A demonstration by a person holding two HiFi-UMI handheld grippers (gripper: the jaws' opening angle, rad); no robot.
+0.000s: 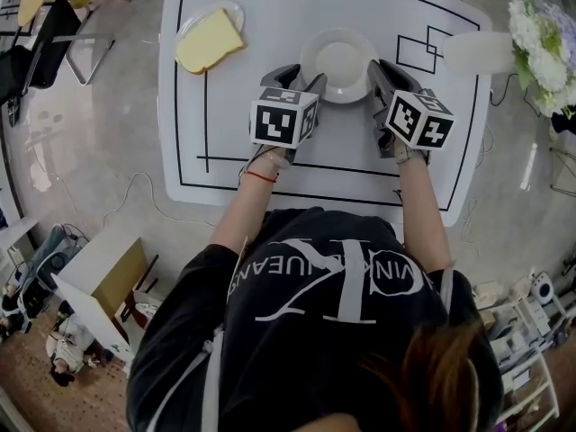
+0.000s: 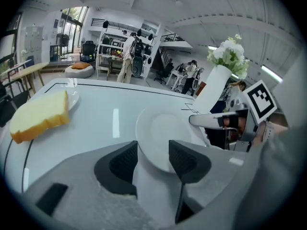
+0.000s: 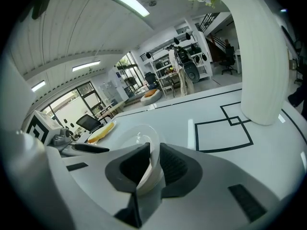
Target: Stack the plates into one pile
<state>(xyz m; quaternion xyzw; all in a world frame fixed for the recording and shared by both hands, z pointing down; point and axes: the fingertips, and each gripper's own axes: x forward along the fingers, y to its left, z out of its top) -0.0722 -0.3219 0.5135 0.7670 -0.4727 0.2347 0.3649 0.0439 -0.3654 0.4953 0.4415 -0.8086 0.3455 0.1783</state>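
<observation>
A white plate [image 1: 340, 61] rests on the white table [image 1: 270, 165] between my two grippers. My left gripper [image 1: 301, 77] is at the plate's left rim. In the left gripper view the plate [image 2: 165, 133] has its rim between the open jaws of this gripper [image 2: 152, 159], with a gap on both sides. My right gripper [image 1: 382, 72] is at the plate's right rim. In the right gripper view that rim [image 3: 144, 150] fills the narrow gap of the right gripper [image 3: 152, 164], and both pads touch it. A second plate [image 1: 229, 9] at the far left carries a slice of yellow bread [image 1: 209, 40].
A white vase [image 1: 477, 50] with white flowers [image 1: 540, 39] stands at the table's far right, close to my right gripper. Black lines and squares [image 1: 423, 48] are marked on the tabletop. Chairs and shelves stand on the floor around the table.
</observation>
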